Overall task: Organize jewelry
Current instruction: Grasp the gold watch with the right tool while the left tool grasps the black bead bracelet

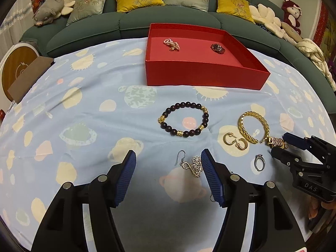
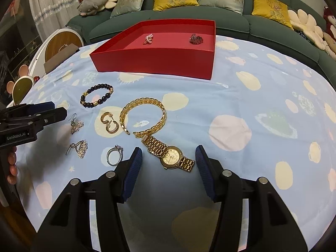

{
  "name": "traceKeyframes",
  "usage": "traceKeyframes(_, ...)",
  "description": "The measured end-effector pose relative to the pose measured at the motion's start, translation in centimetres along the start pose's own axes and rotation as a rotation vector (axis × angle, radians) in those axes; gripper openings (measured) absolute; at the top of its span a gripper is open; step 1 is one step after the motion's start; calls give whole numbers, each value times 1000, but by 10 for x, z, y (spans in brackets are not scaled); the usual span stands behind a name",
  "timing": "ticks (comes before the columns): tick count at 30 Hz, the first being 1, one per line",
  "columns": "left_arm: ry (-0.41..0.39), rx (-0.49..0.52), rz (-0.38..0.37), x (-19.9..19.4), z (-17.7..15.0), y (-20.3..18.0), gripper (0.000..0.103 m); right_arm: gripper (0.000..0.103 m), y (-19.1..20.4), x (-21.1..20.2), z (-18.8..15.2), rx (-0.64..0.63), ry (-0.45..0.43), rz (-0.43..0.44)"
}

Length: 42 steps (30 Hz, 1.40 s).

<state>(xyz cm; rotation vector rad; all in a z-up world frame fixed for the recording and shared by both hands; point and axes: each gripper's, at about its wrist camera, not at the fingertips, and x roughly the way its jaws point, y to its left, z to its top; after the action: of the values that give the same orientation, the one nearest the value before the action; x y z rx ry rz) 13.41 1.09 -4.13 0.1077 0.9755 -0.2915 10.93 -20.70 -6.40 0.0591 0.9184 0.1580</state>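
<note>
Green sofa with cushions at the back, and up front a bench under a blue planet-print cloth [image 2: 241, 96], jewelry spread across it. At the far side sits the red box [image 1: 201, 73], already holding a pink bead bracelet [image 1: 171, 44] and a dark watch [image 1: 217, 48] set well apart, so the sorting looks under way.

Left gripper [image 1: 168, 168] hangs low over the cloth, jaws apart and empty, with a silver flower earring [image 1: 192, 164] lying between the fingertips, right against the right-hand pad. That looks like its pick. A second such earring [image 2: 78, 148] lies just nearer the hand.

Right gripper [image 2: 169, 163] also has its jaws apart with nothing clamped, the gold watch [image 2: 172, 157] lying between the tips. The watch's strap end touches the gold bangle [image 2: 145, 115], so lifting it could drag the bangle.

Left loose on the cloth: dark bead bracelet [image 1: 184, 122], gold hoops [image 1: 235, 141], ring [image 1: 259, 161].
</note>
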Motion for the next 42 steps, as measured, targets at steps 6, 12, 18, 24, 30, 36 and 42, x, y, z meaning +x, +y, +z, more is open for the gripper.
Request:
traceKeyframes(6,-1,-13,2,0,2,1,63,41,7,0,-2,-34,3,-22)
traceKeyframes(12,2,-30,-9,2,4,-1,63,29,5,-2,-3,-28,18,-32)
traceKeyframes(18,9,-27,-23,8,7,-8,63,28,4,-6,-4,-5,26,-25)
traceKeyframes(24,29,-37,-36,23,9,-10,63,26,1,-15,-7,29,32,-26)
traceKeyframes(30,24,-62,-23,36,14,-7,63,26,0,-22,-8,49,28,-9)
traceKeyframes(36,1,-56,-2,45,23,-8,69,26,-1,-27,-8,60,20,5)
traceKeyframes(42,8,-79,-17,41,30,-7,70,26,-2,-29,-10,67,19,10)
